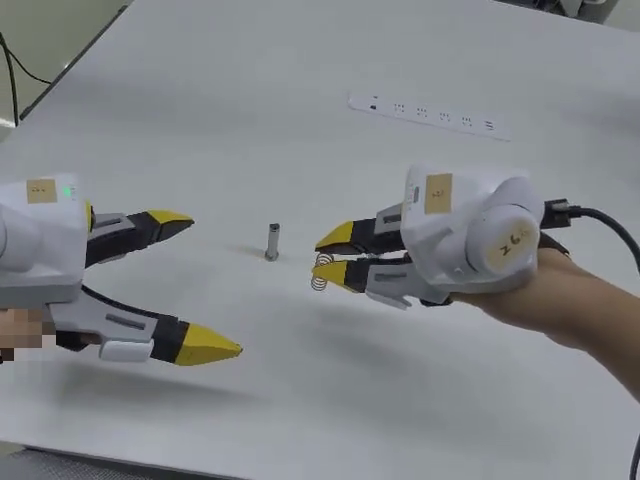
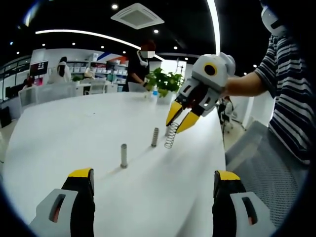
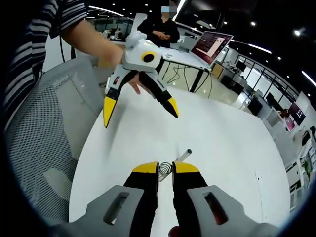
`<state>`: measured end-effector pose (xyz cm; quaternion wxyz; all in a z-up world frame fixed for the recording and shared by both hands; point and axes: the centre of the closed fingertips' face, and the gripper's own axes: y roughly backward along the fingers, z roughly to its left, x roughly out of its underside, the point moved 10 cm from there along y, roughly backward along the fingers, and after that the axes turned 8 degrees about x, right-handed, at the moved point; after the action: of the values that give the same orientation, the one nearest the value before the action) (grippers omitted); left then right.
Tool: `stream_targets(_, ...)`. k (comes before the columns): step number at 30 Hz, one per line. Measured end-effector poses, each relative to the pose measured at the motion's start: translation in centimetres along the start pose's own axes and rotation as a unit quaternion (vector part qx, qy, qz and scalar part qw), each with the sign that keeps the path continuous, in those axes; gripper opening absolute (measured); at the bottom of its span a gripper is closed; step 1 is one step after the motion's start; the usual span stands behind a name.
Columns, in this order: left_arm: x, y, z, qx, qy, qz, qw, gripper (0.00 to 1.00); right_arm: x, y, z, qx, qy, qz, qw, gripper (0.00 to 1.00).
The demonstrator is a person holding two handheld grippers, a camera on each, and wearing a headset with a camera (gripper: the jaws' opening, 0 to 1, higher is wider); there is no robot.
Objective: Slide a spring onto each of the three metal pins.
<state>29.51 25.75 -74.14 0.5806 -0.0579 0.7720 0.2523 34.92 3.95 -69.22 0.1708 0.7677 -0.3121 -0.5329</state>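
The right tongs (image 1: 328,256) are nearly shut, pinching a small spring (image 3: 166,172) at their tips low over the counter (image 1: 250,90), near an upright metal pin (image 1: 272,241) well in from the near edge. The left tongs (image 1: 212,283) gape wide, holding nothing.

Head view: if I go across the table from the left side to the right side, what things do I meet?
left gripper, jaws open → metal pin, standing upright → spring, pinched at the tips of the right gripper → forearm of the person
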Motion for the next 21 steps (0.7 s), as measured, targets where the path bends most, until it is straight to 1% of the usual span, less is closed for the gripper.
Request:
stream_targets(3, 0.1, 0.1, 0.0, -0.002, 0.002, 0.0, 1.0, 0.98, -0.3, -0.4, -0.6, 0.002, -0.005, -0.004, 1.0, 0.07)
stream_targets(7, 0.1, 0.1, 0.0, -0.003, 0.003, -0.001, 1.0, 0.98, -0.8, -1.0, -1.2, 0.002, -0.002, -0.003, 1.0, 0.07)
stream_targets(12, 0.0, 0.2, 0.0, -0.005, 0.003, -0.002, 1.0, 0.98, -1.6, -1.9, -2.4, 0.004, 0.005, -0.005, 1.0, 0.07)
stream_targets(16, 0.0, 0.3, 0.0, -0.006, 0.004, 0.0, 1.0, 0.98, -2.0, -2.6, -3.3, 0.005, -0.005, -0.008, 0.9999, 0.07)
stream_targets(17, 0.1, 0.3, 0.0, -0.006, 0.004, 0.0, 1.0, 0.98, -2.1, -2.9, -3.5, 0.008, -0.003, -0.008, 0.9999, 0.07)
stream_targets(20, 0.1, 0.3, 0.0, -0.005, 0.01, -0.005, 0.9999, 0.98, -2.5, -3.5, -3.7, 0.009, -0.004, -0.008, 0.9999, 0.07)
stream_targets(21, 0.1, 0.3, 0.0, -0.006, 0.009, -0.003, 0.9999, 0.98, -2.5, -3.8, -3.9, 0.008, -0.006, -0.007, 0.9999, 0.07)
